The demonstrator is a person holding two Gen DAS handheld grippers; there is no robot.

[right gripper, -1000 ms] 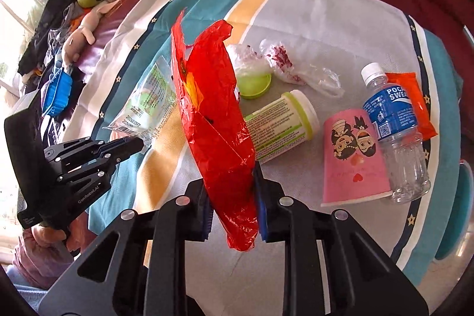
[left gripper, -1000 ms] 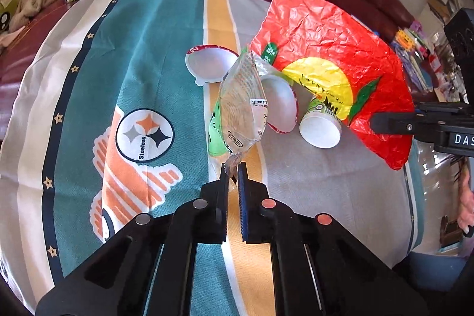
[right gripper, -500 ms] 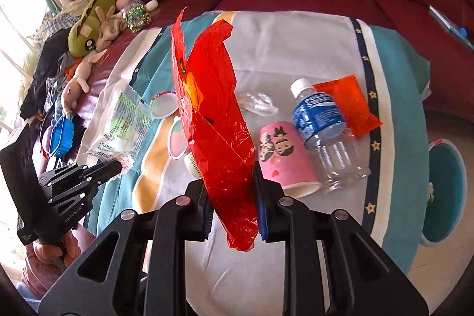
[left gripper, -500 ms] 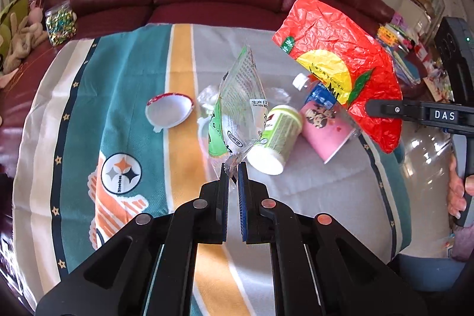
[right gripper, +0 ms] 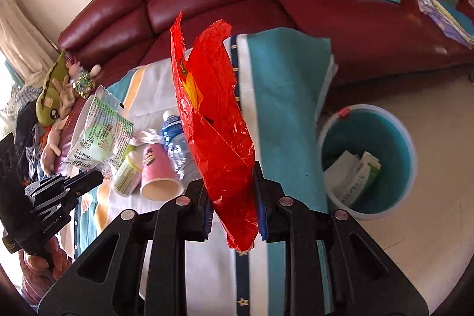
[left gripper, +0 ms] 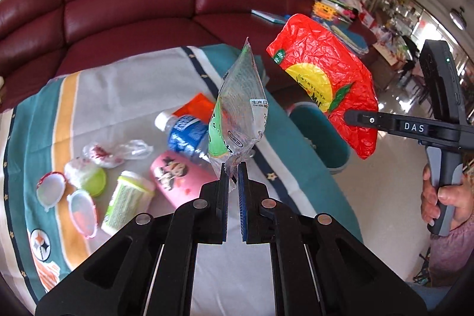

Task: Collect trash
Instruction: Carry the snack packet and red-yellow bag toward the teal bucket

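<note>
My left gripper is shut on the bottom corner of a clear and green plastic wrapper, held upright above the table; the wrapper also shows in the right wrist view. My right gripper is shut on a crumpled red snack bag, which also shows in the left wrist view. A blue trash bin stands on the floor to the right of the table, with cartons inside; its rim shows in the left wrist view.
On the striped tablecloth lie a water bottle, a pink paper cup, a green-labelled cup, a small clear bag, lids and an orange packet. A red sofa lies behind.
Both grippers have swung to the right with their wrappers, away from the table's middle. The blue bin has come into view on the floor beyond the table's right edge.
</note>
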